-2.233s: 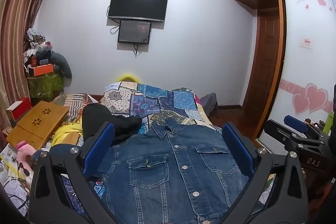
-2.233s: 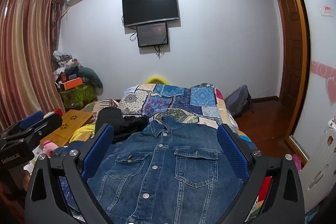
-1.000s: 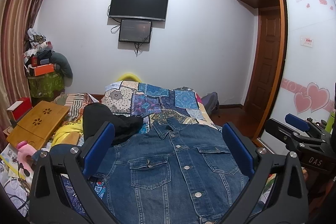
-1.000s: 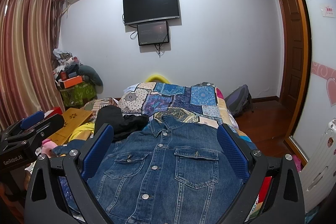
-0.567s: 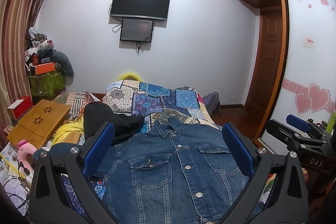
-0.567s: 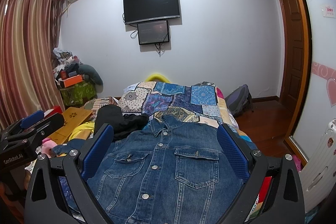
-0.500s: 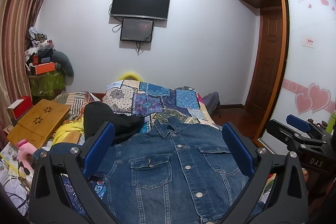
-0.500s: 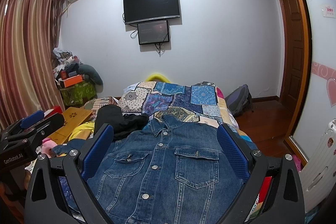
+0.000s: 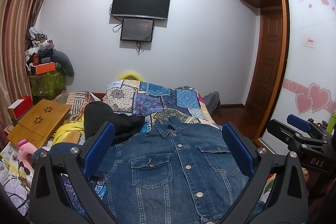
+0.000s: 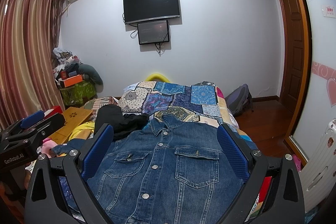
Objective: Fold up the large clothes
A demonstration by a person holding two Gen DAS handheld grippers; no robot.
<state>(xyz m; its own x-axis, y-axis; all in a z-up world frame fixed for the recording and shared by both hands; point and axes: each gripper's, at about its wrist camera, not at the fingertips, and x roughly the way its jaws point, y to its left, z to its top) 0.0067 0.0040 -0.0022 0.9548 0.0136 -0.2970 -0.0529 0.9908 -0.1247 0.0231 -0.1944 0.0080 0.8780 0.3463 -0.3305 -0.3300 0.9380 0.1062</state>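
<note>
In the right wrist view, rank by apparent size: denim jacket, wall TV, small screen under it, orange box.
1. denim jacket, largest, though it lies nearest the camera
2. wall TV
3. small screen
4. orange box, smallest

Even indoor light, fisheye-warped edges

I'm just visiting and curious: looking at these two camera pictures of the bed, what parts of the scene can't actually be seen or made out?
- Denim jacket: its hem is cut off by the bottom edge in both views.
- Jacket sleeves: largely hidden behind the left gripper and right gripper frames.
- Black garment: too crumpled to identify.
- Small screen under the television: text too small to read.
</note>
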